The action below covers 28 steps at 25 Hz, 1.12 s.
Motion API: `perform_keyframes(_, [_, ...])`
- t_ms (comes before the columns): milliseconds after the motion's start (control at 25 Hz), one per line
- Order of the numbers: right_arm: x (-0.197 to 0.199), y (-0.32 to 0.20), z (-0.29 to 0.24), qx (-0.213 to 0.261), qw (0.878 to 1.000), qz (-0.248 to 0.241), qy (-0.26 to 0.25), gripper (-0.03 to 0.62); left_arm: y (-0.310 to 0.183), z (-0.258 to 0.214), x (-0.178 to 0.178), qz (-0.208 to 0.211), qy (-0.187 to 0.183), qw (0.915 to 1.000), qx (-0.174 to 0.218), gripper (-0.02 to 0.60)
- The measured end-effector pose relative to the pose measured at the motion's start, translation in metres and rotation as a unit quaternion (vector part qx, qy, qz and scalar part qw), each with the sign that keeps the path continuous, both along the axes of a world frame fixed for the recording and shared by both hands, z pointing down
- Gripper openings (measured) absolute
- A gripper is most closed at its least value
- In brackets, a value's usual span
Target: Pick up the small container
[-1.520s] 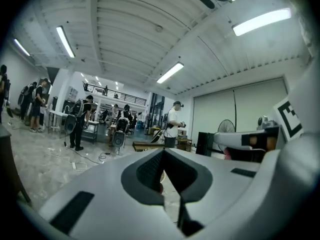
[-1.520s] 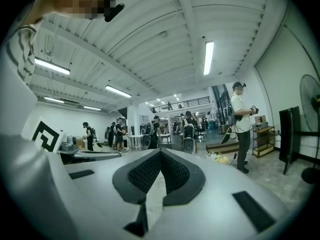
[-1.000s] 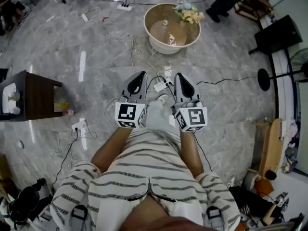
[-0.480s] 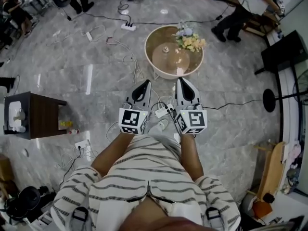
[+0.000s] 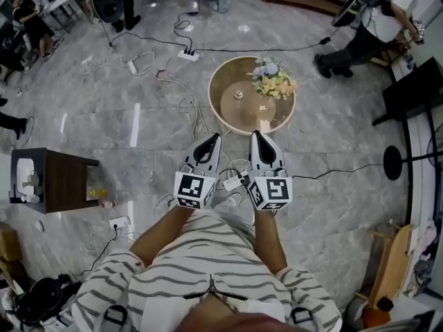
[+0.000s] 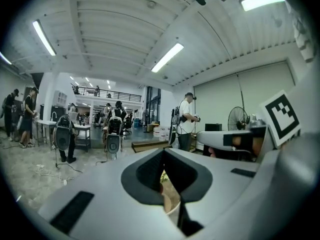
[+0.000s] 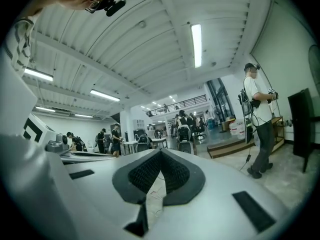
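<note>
A small pale container (image 5: 239, 94) stands on the round tan table (image 5: 225, 120), next to a bunch of flowers (image 5: 273, 81). In the head view my left gripper (image 5: 214, 138) and right gripper (image 5: 255, 135) are held side by side, pointing at the table, with their tips just short of its near rim. Both are shut with nothing between the jaws. In the left gripper view the left gripper (image 6: 163, 153) shows only a sliver of the table and flowers through its jaw notch. In the right gripper view the right gripper (image 7: 160, 153) points level across the hall.
White cables and power strips (image 5: 232, 182) lie on the marble floor under the grippers and left of the table. A dark wooden side table (image 5: 62, 182) stands at the left. A person (image 5: 377, 26) stands at the back right, and a black stand base (image 5: 392, 172) sits to the right.
Both grippers and the person holding them have moved forward across the floor toward the round table, which now lies just beyond the gripper tips. The jaws have stayed shut.
</note>
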State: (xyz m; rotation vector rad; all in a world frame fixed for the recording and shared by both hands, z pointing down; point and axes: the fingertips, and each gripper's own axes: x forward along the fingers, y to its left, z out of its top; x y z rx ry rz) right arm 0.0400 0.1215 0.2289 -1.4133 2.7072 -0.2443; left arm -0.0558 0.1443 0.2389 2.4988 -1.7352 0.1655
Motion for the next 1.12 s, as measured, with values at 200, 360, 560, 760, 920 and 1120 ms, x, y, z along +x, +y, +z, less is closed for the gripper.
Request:
perform_keyframes(200, [-0.003, -0.011, 0.026, -0.028, 1.000, 0.006, 0.009, 0.009, -0.018, 0.025, 0.001, 0.011, -0.004, 0.9995, -0.031, 0.000])
perform_keyframes(360, [-0.003, -0.030, 0.043, -0.044, 0.999, 0.017, 0.016, 0.009, -0.043, 0.037, 0.004, 0.029, -0.012, 0.9989, -0.036, 0.000])
perform_keyframes(560, [-0.013, -0.055, 0.054, -0.056, 0.998, 0.018, 0.025, 0.009, -0.084, 0.052, -0.004, 0.044, -0.017, 0.9980, -0.041, 0.000])
perform_keyframes(760, [-0.020, -0.087, 0.090, -0.088, 0.995, 0.032, 0.039, 0.009, -0.123, 0.087, -0.014, 0.049, -0.012, 0.9964, -0.068, 0.000])
perform_keyframes(920, [-0.025, -0.117, 0.118, -0.104, 0.993, 0.042, 0.048, 0.009, -0.156, 0.120, -0.025, 0.051, -0.010, 0.9948, -0.088, 0.000])
perform_keyframes(1120, [-0.027, -0.146, 0.160, -0.133, 0.988, 0.053, 0.053, 0.009, -0.195, 0.164, -0.029, 0.057, -0.013, 0.9926, -0.106, 0.000])
